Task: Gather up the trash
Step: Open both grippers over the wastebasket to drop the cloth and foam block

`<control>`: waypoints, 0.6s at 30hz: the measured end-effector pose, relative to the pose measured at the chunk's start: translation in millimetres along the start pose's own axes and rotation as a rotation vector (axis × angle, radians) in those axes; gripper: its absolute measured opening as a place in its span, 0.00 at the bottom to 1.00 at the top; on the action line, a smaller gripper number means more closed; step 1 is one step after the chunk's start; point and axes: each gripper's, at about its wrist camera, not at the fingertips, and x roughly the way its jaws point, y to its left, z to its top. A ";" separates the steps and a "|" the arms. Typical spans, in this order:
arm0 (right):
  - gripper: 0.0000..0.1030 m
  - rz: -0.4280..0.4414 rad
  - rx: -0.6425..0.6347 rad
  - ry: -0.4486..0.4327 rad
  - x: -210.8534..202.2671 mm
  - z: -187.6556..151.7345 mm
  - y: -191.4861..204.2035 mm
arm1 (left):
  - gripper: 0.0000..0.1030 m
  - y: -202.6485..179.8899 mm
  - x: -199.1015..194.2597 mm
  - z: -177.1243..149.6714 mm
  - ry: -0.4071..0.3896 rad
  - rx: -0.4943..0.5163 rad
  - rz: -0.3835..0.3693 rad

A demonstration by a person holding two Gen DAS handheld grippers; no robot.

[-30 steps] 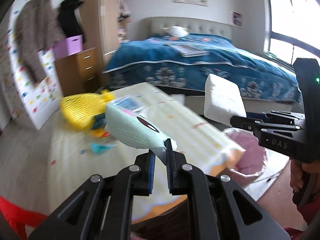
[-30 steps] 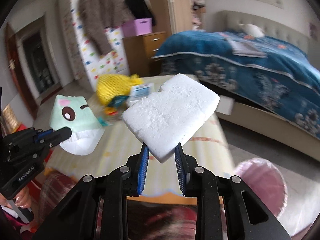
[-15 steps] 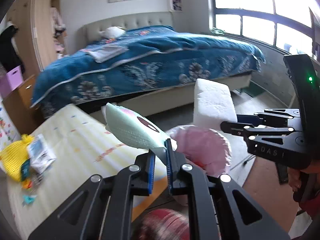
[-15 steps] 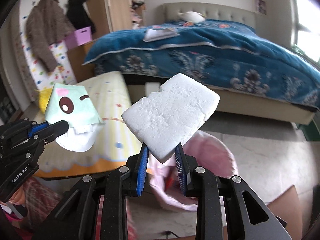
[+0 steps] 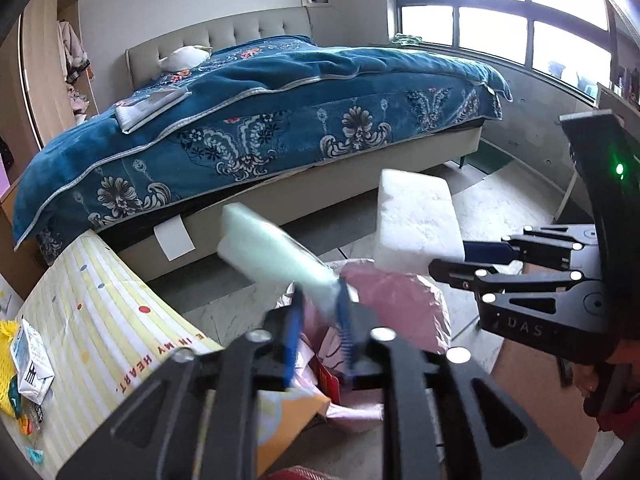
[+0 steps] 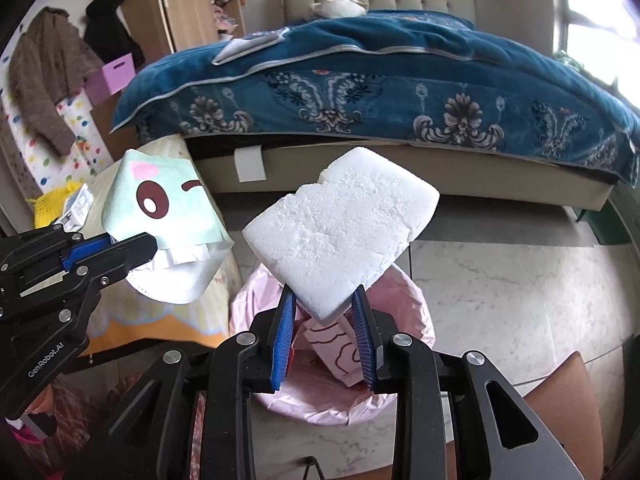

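A mint-green tissue pack [image 5: 272,252] with a cartoon face [image 6: 160,200] sits between the jaws of my left gripper [image 5: 320,300]. Those jaws are opening: the pack leans on one pad and a gap shows at the other. My right gripper [image 6: 324,296] pinches the lower corner of a white foam block [image 6: 344,224], and its jaws are starting to open. Both grippers hover over a pink-lined trash bin [image 6: 320,408] that holds some paper. In the left wrist view the foam block [image 5: 416,220] and right gripper [image 5: 448,260] are at the right, above the bin [image 5: 400,300].
A low table with a yellow striped cloth [image 5: 100,312] stands left of the bin, with a yellow net bag and a small carton [image 5: 32,356] on it. A bed with a blue cover [image 6: 380,92] runs behind. Brown cardboard [image 6: 568,392] lies on the marble floor at the right.
Both grippers swung from above the table to above the pink bin. The left jaws spread apart and the tissue pack now sits loose. The foam block keeps its place in the right gripper.
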 end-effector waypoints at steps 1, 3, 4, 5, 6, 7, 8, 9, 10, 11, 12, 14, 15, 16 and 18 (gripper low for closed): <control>0.33 0.001 0.008 0.014 5.2 1.4 -4.3 | 0.45 3.1 2.7 0.7 0.006 -0.016 -0.013; 0.35 0.001 0.019 0.027 6.5 3.2 -6.3 | 0.53 7.0 5.4 -1.0 0.015 -0.036 -0.025; 0.35 0.002 0.026 0.032 7.2 2.6 -8.9 | 0.53 8.2 6.7 -1.5 0.022 -0.039 -0.026; 0.36 0.000 0.027 0.033 6.6 3.5 -7.6 | 0.53 10.0 7.5 -4.4 0.034 -0.042 -0.020; 0.37 -0.002 0.029 0.033 5.3 2.3 -8.5 | 0.53 12.2 6.8 -8.1 0.042 -0.048 -0.014; 0.37 -0.003 0.029 0.033 5.6 1.4 -8.5 | 0.53 14.8 4.8 -11.5 0.048 -0.058 -0.010; 0.37 -0.004 0.031 0.032 4.2 -0.1 -9.4 | 0.53 16.8 2.4 -13.9 0.051 -0.065 -0.006; 0.37 -0.008 0.036 0.030 1.2 -1.8 -10.4 | 0.53 18.9 -0.8 -16.9 0.053 -0.072 0.001; 0.37 -0.009 0.040 0.028 0.7 -2.8 -10.0 | 0.53 21.2 -5.5 -20.6 0.053 -0.077 0.010; 0.37 -0.008 0.045 0.024 -1.6 -3.7 -10.0 | 0.53 23.7 -10.8 -24.2 0.051 -0.082 0.026; 0.37 -0.003 0.053 0.018 -5.5 -5.4 -8.6 | 0.53 25.8 -15.4 -27.3 0.050 -0.088 0.039; 0.37 0.005 0.058 0.008 -10.5 -6.8 -6.1 | 0.53 33.0 -27.0 -34.1 0.047 -0.114 0.065; 0.37 0.015 0.056 -0.001 -15.1 -7.1 -2.1 | 0.53 36.2 -32.2 -37.0 0.044 -0.128 0.073; 0.37 0.021 0.054 -0.007 -17.2 -6.3 0.1 | 0.53 40.6 -39.1 -40.4 0.038 -0.143 0.081; 0.37 0.044 0.041 -0.035 -26.2 -4.9 10.5 | 0.53 49.5 -54.4 -47.5 0.024 -0.171 0.108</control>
